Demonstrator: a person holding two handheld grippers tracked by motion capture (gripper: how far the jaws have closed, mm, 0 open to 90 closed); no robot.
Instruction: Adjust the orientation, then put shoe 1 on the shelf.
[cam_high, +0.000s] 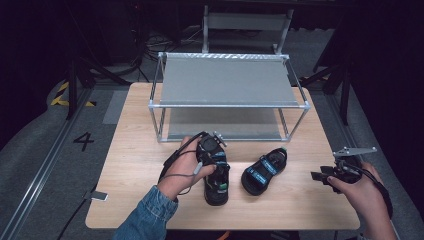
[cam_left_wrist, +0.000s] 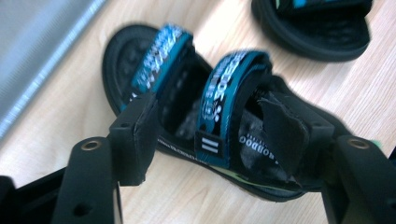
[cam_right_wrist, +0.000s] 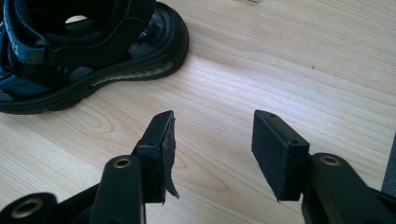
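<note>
From above, the left hand-held gripper (cam_high: 214, 159) is seen over the near-left black sandal with blue straps (cam_high: 216, 186) on the wooden surface (cam_high: 135, 165). In its own view, the spread jaws straddle the strap (cam_left_wrist: 229, 107); closing should be centred. The right hand-held gripper (cam_right_wrist: 212, 140) is held spread, empty.

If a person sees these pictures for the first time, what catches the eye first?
Two black sandals with blue straps lie near the front of the table. The left gripper has its jaws around the left sandal. Behind them stands a metal rack, while the right gripper hangs open, apart from the right sandal.
</note>
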